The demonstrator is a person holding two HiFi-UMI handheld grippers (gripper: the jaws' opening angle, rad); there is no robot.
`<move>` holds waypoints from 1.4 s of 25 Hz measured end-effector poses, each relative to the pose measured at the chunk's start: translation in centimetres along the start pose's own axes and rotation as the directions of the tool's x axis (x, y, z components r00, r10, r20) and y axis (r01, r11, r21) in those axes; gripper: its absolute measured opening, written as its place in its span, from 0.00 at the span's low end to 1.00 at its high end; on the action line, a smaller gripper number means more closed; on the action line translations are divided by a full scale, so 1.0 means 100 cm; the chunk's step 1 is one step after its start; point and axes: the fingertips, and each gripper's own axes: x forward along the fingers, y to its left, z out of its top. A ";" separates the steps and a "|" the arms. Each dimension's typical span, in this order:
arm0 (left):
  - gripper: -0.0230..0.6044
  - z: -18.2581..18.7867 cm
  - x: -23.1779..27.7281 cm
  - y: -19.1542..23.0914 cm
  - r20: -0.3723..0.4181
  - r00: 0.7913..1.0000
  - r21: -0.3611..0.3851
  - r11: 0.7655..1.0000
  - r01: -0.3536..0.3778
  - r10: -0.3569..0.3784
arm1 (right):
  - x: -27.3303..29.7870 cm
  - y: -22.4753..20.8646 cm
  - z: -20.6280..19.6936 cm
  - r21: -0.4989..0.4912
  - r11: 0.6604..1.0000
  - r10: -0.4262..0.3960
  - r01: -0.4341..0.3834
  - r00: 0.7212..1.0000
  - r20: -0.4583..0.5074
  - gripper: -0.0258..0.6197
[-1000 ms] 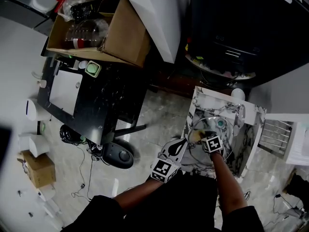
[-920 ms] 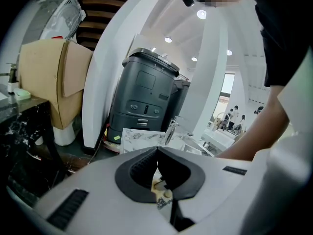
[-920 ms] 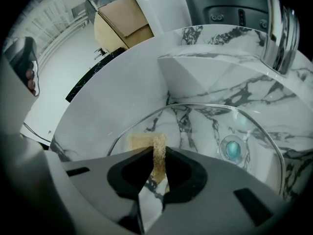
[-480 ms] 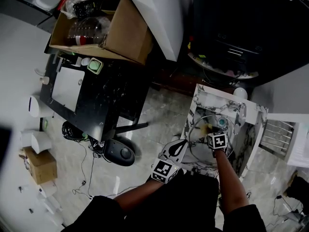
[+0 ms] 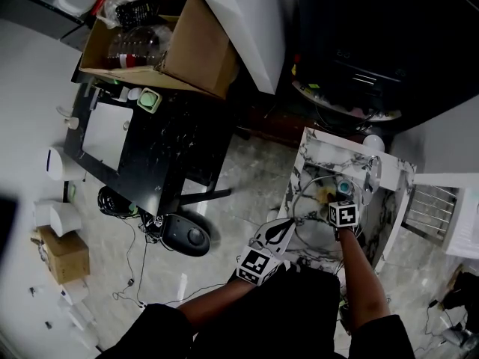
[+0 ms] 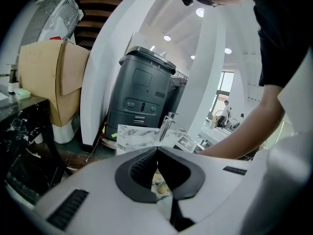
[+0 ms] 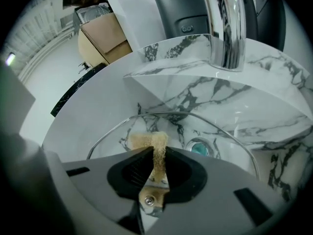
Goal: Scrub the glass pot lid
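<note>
The glass pot lid (image 7: pixel 215 129) lies inside the marble sink (image 7: pixel 171 67), its metal rim arcing across the basin. The round drain (image 7: pixel 199 147) shows through the glass near the middle of the sink. A tan scrub pad (image 7: pixel 155 153) presses on the lid on the side of the sink away from the chrome faucet (image 7: pixel 225 23), which rises from the sink's back edge.

The right tongs (image 7: pixel 157 150) are clenched on that scrub pad; a strip of it runs up between the two dark pads and spreads out on the glass just past them. In the head view these tongs reach down into the sink from its near edge.

The left tongs (image 6: pixel 157 151) are closed with their tips meeting and grip nothing. They are held outside the sink, just off its near left corner, pointing towards it.

Further left of the sink, across a stretch of pale marbled floor, stands a black bench (image 5: pixel 172 140), and an open cardboard box (image 5: pixel 194 51) sits at that bench's far end. A dark grey machine (image 6: pixel 142 97) stands just behind the sink.
</note>
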 end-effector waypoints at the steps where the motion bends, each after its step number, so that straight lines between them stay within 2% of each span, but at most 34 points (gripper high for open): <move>1: 0.06 -0.001 0.000 -0.002 0.001 1.000 0.001 1.000 0.002 -0.002 | -0.001 -0.002 0.001 -0.008 1.000 -0.004 0.004 1.000 0.002 0.14; 11: 0.06 -0.004 0.002 -0.009 -0.003 1.000 0.020 1.000 0.000 0.000 | -0.010 -0.030 -0.006 0.026 0.998 -0.052 0.052 0.999 0.004 0.14; 35: 0.06 -0.002 0.015 -0.047 -0.003 0.999 0.036 0.999 0.039 -0.039 | -0.044 -0.083 -0.032 0.009 0.993 -0.119 0.119 0.993 0.004 0.14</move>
